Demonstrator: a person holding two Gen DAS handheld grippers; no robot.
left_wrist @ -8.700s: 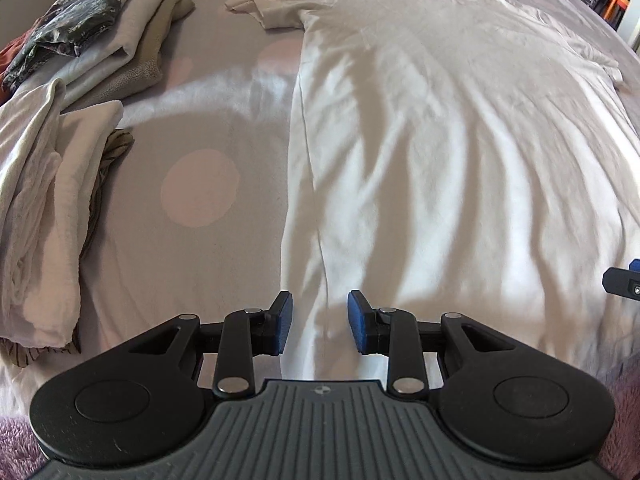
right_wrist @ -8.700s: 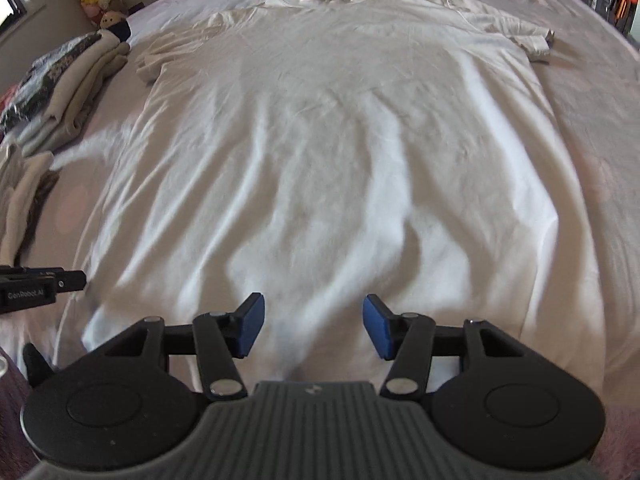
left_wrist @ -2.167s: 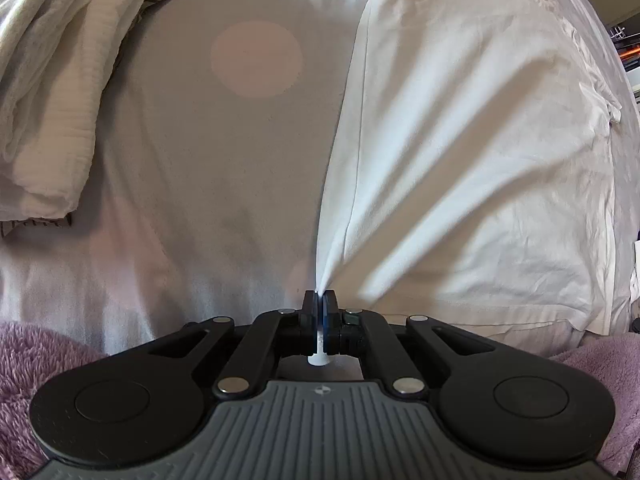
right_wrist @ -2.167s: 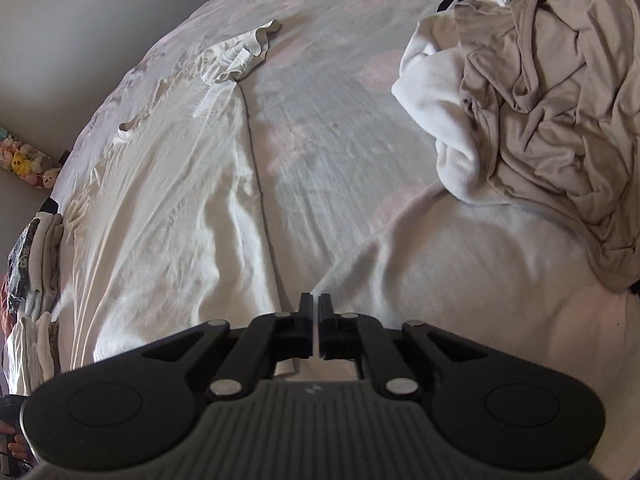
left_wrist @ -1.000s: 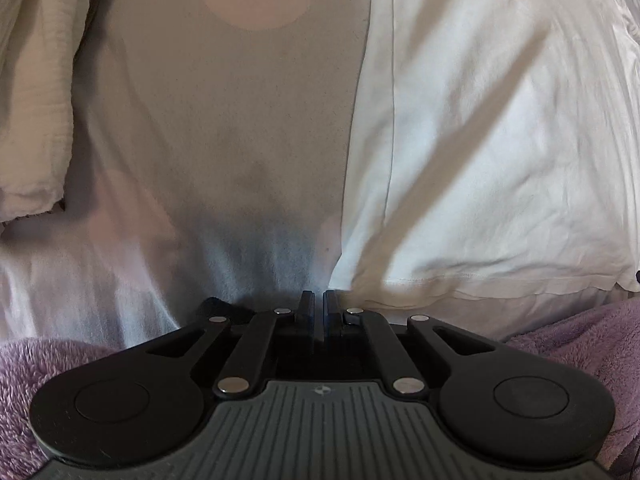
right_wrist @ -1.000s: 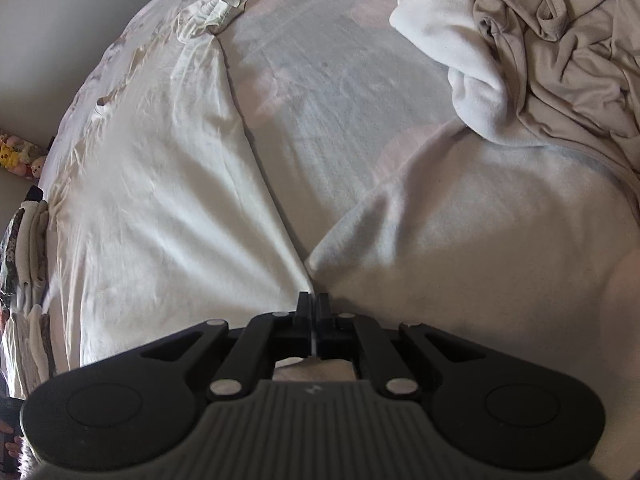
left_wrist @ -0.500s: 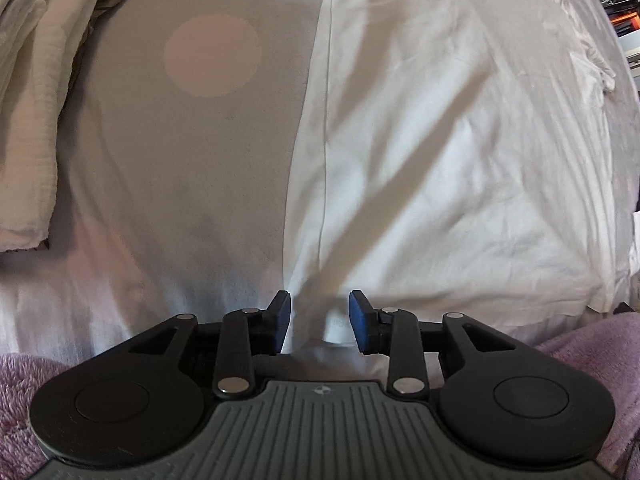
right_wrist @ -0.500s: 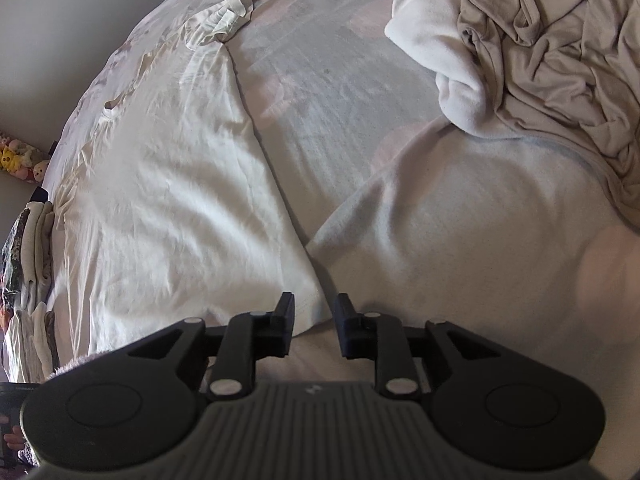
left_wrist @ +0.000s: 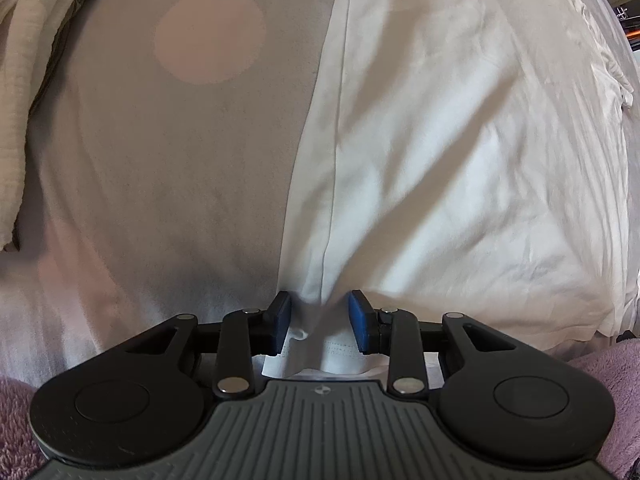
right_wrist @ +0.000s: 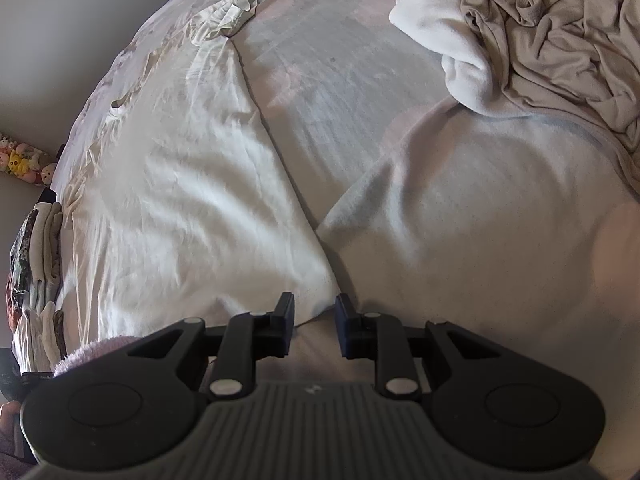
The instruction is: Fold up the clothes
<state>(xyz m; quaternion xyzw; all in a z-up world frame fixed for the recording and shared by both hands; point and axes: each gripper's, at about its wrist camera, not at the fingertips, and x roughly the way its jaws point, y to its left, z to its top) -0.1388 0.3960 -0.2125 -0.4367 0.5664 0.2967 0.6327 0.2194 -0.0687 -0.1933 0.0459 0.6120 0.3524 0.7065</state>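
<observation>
A white T-shirt (left_wrist: 460, 140) lies spread flat on the bed; it also shows in the right wrist view (right_wrist: 188, 184). My left gripper (left_wrist: 320, 322) is open, its blue pads on either side of the shirt's bottom left hem corner, which bunches up between them. My right gripper (right_wrist: 314, 322) is open at the shirt's bottom right corner, with the cloth's tip just ahead of the fingers. The far sleeve (right_wrist: 228, 8) lies crumpled at the top.
A stack of folded clothes (left_wrist: 24, 92) sits at the left, also seen in the right wrist view (right_wrist: 36, 264). A heap of unfolded beige and white garments (right_wrist: 532, 36) lies at the right. A purple fuzzy blanket (left_wrist: 604, 364) edges the bed. Stuffed toys (right_wrist: 24, 164) sit far left.
Both grippers were shut on the shirt's bottom corners and pulled the hem toward the bed edge. Both have since opened and let go, and the shirt lies flatter.
</observation>
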